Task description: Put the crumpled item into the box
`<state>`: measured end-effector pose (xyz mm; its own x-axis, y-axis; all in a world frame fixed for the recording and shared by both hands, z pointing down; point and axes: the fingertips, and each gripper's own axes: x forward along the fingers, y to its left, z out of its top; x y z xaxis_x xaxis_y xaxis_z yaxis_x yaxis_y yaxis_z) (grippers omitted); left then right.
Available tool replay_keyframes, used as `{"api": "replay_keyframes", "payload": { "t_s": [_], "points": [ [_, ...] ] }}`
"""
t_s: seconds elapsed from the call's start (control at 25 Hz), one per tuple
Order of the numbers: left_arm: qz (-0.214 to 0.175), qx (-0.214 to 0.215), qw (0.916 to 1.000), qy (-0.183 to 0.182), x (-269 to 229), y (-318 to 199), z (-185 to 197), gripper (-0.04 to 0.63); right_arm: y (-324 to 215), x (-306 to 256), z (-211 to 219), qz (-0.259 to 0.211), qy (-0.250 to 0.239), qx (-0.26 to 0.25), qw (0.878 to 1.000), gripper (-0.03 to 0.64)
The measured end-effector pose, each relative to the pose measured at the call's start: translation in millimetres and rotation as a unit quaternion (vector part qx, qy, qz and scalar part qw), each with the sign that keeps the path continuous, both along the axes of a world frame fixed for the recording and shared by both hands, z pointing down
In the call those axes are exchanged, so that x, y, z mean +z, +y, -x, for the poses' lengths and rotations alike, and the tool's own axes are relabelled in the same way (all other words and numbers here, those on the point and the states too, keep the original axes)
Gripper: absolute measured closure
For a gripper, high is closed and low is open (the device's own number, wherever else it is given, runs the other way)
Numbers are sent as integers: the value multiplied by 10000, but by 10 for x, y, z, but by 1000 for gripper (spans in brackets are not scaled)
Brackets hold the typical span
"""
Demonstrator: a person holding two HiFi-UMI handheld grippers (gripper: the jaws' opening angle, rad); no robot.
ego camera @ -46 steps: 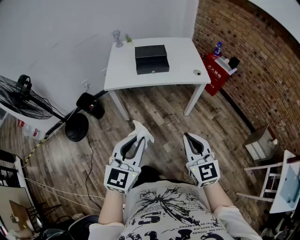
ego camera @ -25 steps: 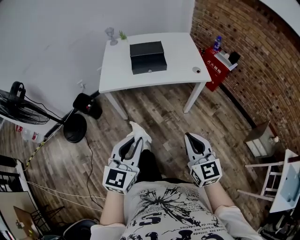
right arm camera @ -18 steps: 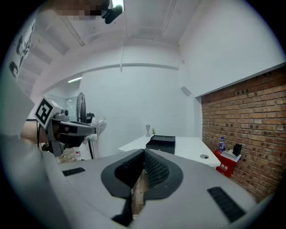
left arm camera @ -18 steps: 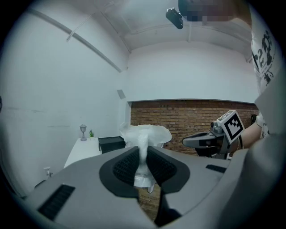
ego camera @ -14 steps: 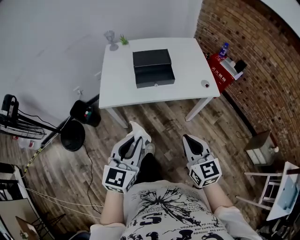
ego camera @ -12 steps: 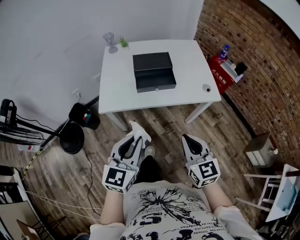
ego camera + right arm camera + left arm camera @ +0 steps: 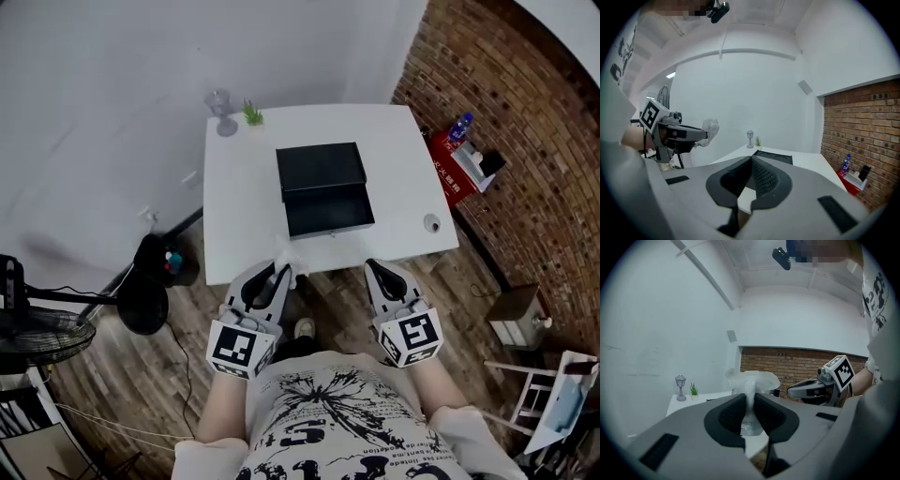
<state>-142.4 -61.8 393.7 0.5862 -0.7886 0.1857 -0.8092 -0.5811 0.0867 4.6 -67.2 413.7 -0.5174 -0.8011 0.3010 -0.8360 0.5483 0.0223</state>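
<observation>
Nearest, pinched upright between the pads of the left gripper point(image 7: 749, 399): a crumpled white wad point(image 7: 752, 379). Most of it bulges above the tips, just short of the near edge of the white table point(image 7: 239, 216). Alongside, the right gripper point(image 7: 751, 161), jaws together with nothing between them.

Step in hand, by judgement: carrying the wad to the box.
- Reach forward over the table edge and clear the low front wall of the open black box point(image 7: 328, 211).
- Lower well into the tray before parting the pads. Probably light and springy, so release low to avoid a bounce out.
- Stop short of the opened lid point(image 7: 319, 167) behind the tray.
- Hold the right gripper back, ready to steady the box should it slide.

Counts, near to far:
- two grippers
- one wad
- one table
- one box
- one small round object point(image 7: 431, 223) near the table's right edge
- one tiny potted plant point(image 7: 252, 114)
- one miniature lamp post point(image 7: 218, 99) at the far-left corner
- off the table, one blue bottle point(image 7: 459, 126) by the brick wall
</observation>
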Motion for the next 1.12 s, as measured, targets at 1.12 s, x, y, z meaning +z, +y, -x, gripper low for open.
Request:
{"api": "replay_keyframes", "payload": {
  "t_s": [1.12],
  "points": [
    [1308,1673,9593,-1864,1503,-2262,-990,525,-2271,628,-391,690,-11,-244,9973,601]
  ]
}}
